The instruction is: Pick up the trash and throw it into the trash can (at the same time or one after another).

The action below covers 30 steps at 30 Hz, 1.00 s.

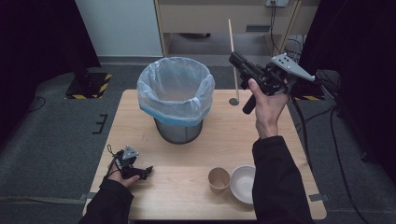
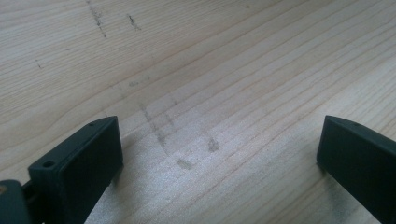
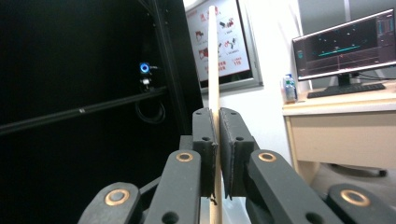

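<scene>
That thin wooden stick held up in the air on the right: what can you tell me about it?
The stick is a slim, pale, straight rod that looks like wood, with a small round disc at its lower end. It stands nearly upright beyond the bin, lifted above the table's far edge. The right claw is shut on it, its two black pads pressing either side partway along. In the right gripper view it rises past the pads, tall and narrow. Nothing else touches it that I can see.
</scene>
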Each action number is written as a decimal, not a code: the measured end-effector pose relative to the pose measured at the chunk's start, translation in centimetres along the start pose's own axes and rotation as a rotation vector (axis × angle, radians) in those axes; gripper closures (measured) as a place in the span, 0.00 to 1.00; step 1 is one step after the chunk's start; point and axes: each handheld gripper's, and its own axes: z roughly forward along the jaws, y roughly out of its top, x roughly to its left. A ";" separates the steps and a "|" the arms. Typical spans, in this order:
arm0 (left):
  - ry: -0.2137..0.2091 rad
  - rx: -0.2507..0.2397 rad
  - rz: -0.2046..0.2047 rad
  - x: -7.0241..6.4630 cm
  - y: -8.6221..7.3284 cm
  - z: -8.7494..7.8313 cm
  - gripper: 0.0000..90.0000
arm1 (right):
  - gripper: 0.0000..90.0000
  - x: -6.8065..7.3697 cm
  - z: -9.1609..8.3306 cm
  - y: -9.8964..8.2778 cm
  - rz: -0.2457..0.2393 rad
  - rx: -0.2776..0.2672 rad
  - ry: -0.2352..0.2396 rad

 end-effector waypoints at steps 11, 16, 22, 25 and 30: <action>-0.002 0.001 0.001 0.0 0.0 0.0 0.00 | 0.95 0.5 4.1 -0.5 -0.011 0.020 0.006; -0.005 -0.002 0.003 0.0 0.1 0.1 0.00 | 0.95 0.9 5.7 -0.6 0.004 0.011 0.020; -0.005 -0.001 0.004 0.0 0.1 0.1 0.00 | 0.95 1.4 7.3 -1.0 0.001 0.013 0.032; -0.004 -0.002 0.004 0.0 0.1 0.1 0.00 | 0.95 1.8 8.3 -1.5 0.016 0.012 0.045; -0.004 0.001 0.005 0.0 0.1 0.1 0.00 | 0.95 1.9 9.4 -2.1 0.014 0.019 0.039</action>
